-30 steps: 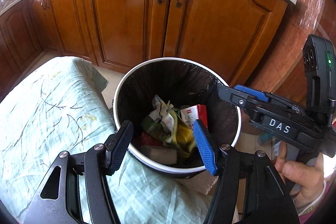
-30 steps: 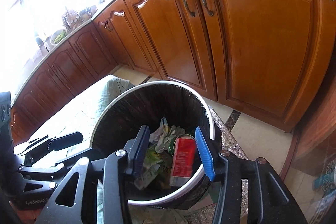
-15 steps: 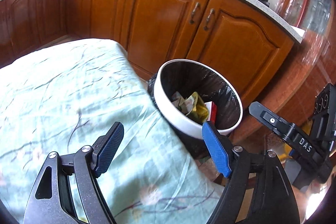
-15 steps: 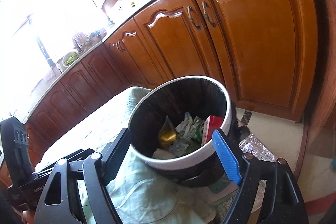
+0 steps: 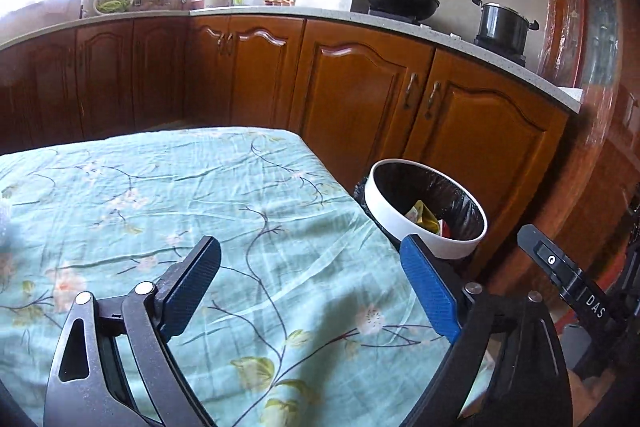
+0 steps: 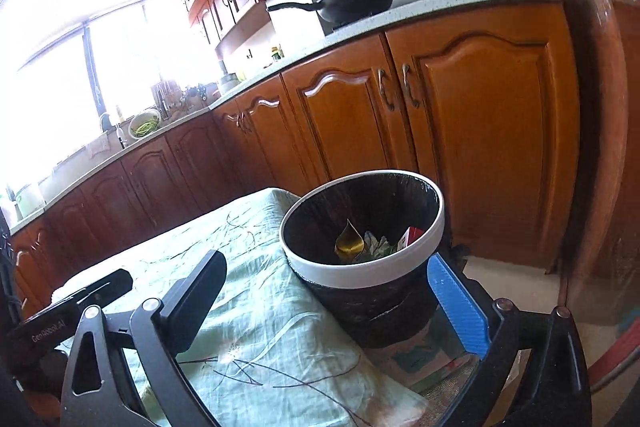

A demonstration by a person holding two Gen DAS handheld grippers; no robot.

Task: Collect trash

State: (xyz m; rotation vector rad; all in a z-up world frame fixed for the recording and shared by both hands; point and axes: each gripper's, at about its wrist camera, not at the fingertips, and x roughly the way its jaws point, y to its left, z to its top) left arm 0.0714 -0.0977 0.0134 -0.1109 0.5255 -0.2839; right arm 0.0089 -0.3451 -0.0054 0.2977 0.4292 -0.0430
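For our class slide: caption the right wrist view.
Open right gripper faces a lined bin holding trash, beside a floral tablecloth.

1. My left gripper (image 5: 316,285) has a black frame; one finger pad is bright blue, the other dark navy with a fine weave.
2. My right gripper (image 6: 344,299) is coloured the same.
3. The tablecloth (image 5: 168,195) is pale mint green, printed with dark branches, pinkish-white blossoms and olive leaves.
4. The trash bin (image 6: 362,269) has a white rim and a glossy black liner.
5. The cabinet doors (image 6: 480,131) are reddish-brown wood.
6. The wok (image 5: 400,1) is black.
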